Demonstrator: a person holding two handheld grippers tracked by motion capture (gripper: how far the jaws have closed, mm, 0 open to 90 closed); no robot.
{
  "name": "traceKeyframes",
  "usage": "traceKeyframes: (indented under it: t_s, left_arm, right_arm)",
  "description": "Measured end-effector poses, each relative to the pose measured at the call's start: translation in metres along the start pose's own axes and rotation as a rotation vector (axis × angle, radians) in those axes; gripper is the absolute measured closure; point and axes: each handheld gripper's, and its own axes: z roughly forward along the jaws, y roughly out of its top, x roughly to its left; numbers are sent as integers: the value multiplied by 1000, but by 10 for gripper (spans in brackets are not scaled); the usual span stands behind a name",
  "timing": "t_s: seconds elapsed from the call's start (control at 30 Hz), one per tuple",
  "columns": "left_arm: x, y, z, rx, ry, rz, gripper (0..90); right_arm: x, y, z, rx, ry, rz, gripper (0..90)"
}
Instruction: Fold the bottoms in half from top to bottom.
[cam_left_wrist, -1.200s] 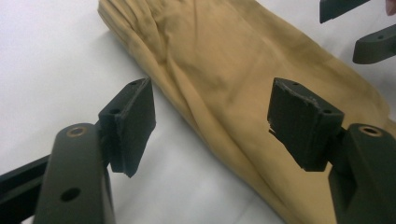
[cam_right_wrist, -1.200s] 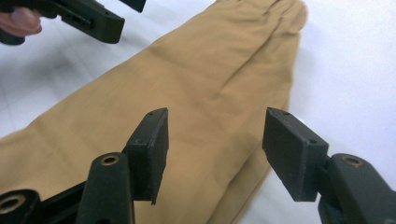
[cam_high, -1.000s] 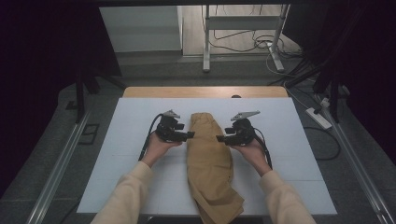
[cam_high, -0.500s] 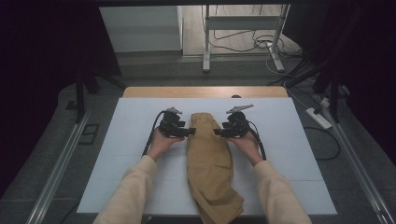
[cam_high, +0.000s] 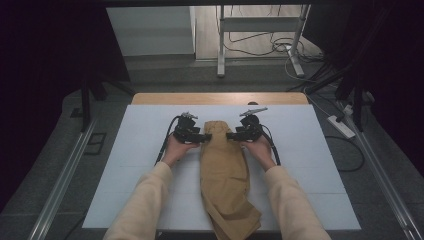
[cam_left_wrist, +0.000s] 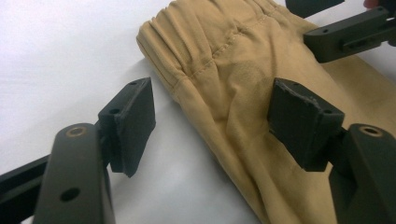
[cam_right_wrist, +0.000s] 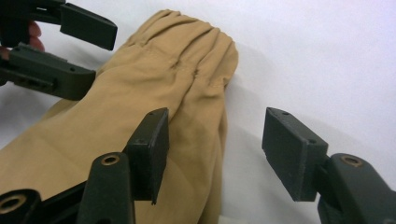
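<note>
On the white table (cam_high: 140, 150), both spread-jawed grippers (cam_left_wrist: 210, 121) (cam_right_wrist: 215, 149) straddle the tan trousers' (cam_high: 222, 170) waistband edges, gripping nothing

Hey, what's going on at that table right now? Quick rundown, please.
Left tool open, straddling the trousers' edge at the waistband. Right tool open, same on the other side. Trousers flat on the white table, not gripped. Nothing in the way.

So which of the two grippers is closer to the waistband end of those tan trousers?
Neither clearly. The left gripper straddles the left edge of the trousers just below the waistband; the right gripper mirrors it on the right edge.
</note>
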Motion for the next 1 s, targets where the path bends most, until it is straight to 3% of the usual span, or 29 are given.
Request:
traceKeyframes:
  t_s: [0.37,0.57,0.73,0.83,0.93,1.0]
  left_arm:
    - [2,-3,13,41,-2,-17,320]
    - [2,-3,14,42,-13,-20,356]
    - [1,-3,14,54,-40,-22,485]
    - [0,-4,14,67,-63,-17,608]
    - [-1,-4,14,78,-65,-8,713]
    - [-1,-5,13,79,-73,-5,735]
  right_arm:
    - [-2,-3,12,46,1,-13,408]
    - [2,-1,15,63,-2,-50,416]
    - [10,-1,18,73,31,-87,586]
    - [10,-1,18,86,45,-99,691]
    - [7,-2,16,90,67,-92,755]
    - [8,-2,16,90,72,-97,772]
